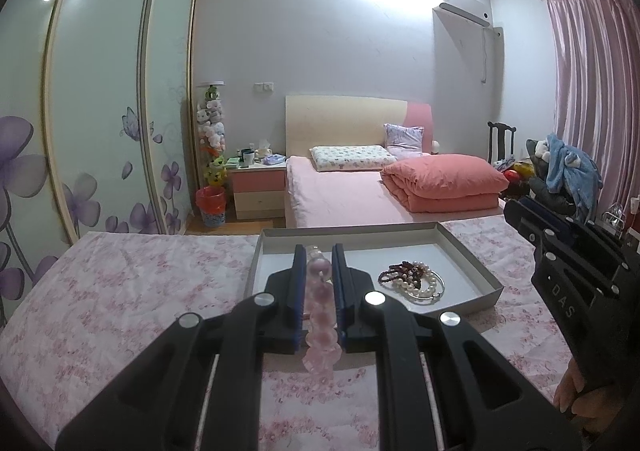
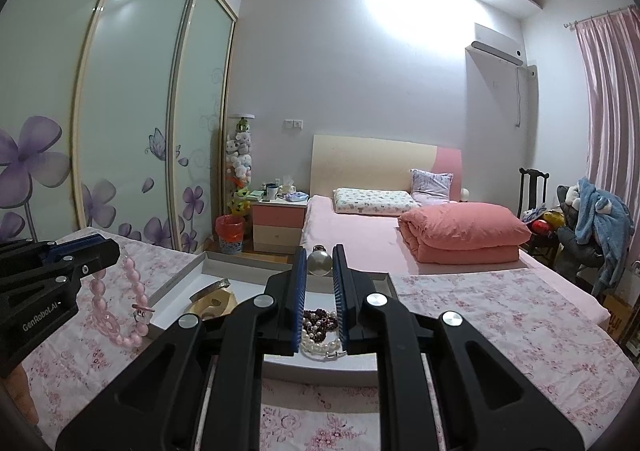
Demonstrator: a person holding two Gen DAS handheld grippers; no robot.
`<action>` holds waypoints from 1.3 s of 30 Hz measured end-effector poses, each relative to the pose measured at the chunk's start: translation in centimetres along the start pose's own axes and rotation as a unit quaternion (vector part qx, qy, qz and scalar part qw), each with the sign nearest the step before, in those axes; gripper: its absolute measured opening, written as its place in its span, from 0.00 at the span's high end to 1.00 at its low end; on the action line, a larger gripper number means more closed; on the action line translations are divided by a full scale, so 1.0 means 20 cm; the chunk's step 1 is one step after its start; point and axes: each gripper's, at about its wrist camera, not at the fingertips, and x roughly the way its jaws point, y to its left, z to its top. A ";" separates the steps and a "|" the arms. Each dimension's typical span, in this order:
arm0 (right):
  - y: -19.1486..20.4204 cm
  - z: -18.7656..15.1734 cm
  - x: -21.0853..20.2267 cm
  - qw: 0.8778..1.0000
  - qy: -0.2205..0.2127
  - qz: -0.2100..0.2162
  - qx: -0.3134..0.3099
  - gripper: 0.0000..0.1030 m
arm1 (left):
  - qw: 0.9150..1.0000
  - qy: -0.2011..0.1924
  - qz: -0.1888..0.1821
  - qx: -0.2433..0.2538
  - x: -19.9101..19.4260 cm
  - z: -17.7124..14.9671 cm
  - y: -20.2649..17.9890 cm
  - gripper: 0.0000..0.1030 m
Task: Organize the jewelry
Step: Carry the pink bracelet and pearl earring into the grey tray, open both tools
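Observation:
My left gripper is shut on a pink bead bracelet, which hangs in a loop below the fingers over the near left edge of a shallow grey tray. In the tray lies a heap of pearls, dark red beads and a silver bangle. From the right wrist view, my right gripper is shut on a round silver piece with a small knob on top, held above the tray. The jewelry heap lies below its fingers. The left gripper and the bracelet show at the left.
The tray rests on a pink floral quilted cover. A metal bangle and a gold piece lie in the tray's left part. Beyond are a bed with a folded pink quilt, a nightstand, a wardrobe and a chair with clothes.

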 end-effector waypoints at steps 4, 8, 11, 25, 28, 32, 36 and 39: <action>0.01 0.01 0.02 1.000 0.000 0.000 0.002 0.86 | 1.000 0.001 -0.001 0.002 0.03 0.02 0.00 0.87; 0.00 0.02 0.05 1.000 -0.002 0.000 0.006 0.86 | 1.000 0.002 -0.004 0.000 0.07 0.04 0.00 0.87; -0.02 0.05 0.11 1.000 -0.001 0.001 0.018 0.86 | 1.000 0.002 -0.007 -0.001 0.13 0.06 0.00 0.87; -0.08 0.01 0.51 0.997 0.047 0.017 0.056 0.86 | 1.000 0.012 -0.017 -0.005 0.46 0.11 -0.01 0.87; -0.07 -0.04 0.60 0.995 0.078 0.028 0.063 0.86 | 0.999 0.024 -0.021 -0.005 0.53 0.09 -0.01 0.87; -0.05 -0.09 0.68 0.992 0.104 0.035 0.068 0.86 | 0.999 0.038 -0.028 -0.010 0.62 0.06 0.00 0.87; -0.05 -0.11 0.71 0.990 0.117 0.039 0.072 0.86 | 0.998 0.043 -0.035 -0.012 0.67 0.06 0.00 0.87; -0.06 -0.12 0.73 0.988 0.125 0.043 0.081 0.86 | 0.998 0.046 -0.040 -0.012 0.69 0.05 -0.02 0.87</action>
